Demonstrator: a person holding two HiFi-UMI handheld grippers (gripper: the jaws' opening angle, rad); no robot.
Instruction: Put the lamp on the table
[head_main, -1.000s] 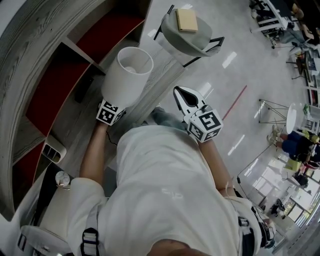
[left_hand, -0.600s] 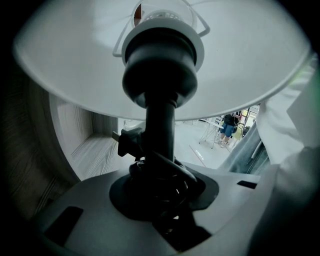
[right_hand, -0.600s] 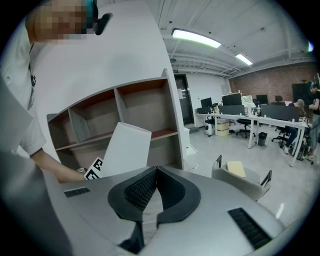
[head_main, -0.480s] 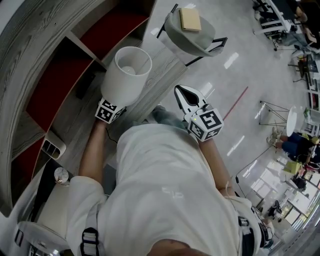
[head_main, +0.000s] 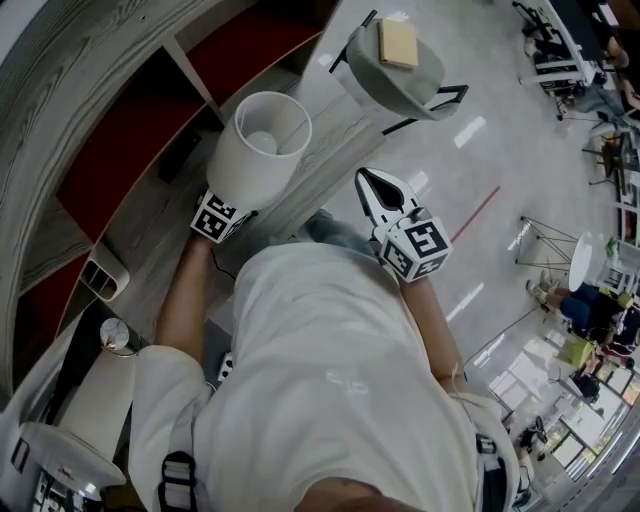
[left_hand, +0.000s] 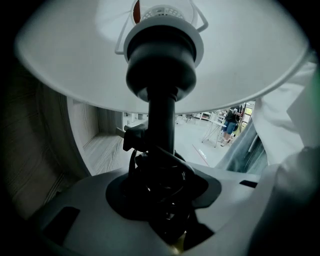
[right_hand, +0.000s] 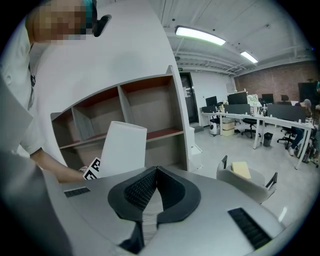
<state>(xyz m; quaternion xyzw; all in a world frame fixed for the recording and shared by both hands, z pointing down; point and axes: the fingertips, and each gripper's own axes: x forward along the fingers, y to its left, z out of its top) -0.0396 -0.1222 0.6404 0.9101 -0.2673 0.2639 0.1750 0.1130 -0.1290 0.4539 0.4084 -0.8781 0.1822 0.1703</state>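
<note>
Left gripper view: left tongs (left_hand: 163, 172) opening around lamp stem (left_hand: 162, 120); head view shows only shade (head_main: 255, 150); right tongs (right_hand: 156, 171) pressed together.

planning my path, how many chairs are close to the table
1: the grey tub chair with black legs, just past the grey wooden table's end, tan pad on its seat; office chairs stand far off.

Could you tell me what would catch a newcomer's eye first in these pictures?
The white-shaded lamp stands out, upright over the wooden table at upper left in the head view, its black stem between the left gripper's opening jaws. Beside it, the right gripper hangs empty, jaws together, above the glossy floor.
</note>
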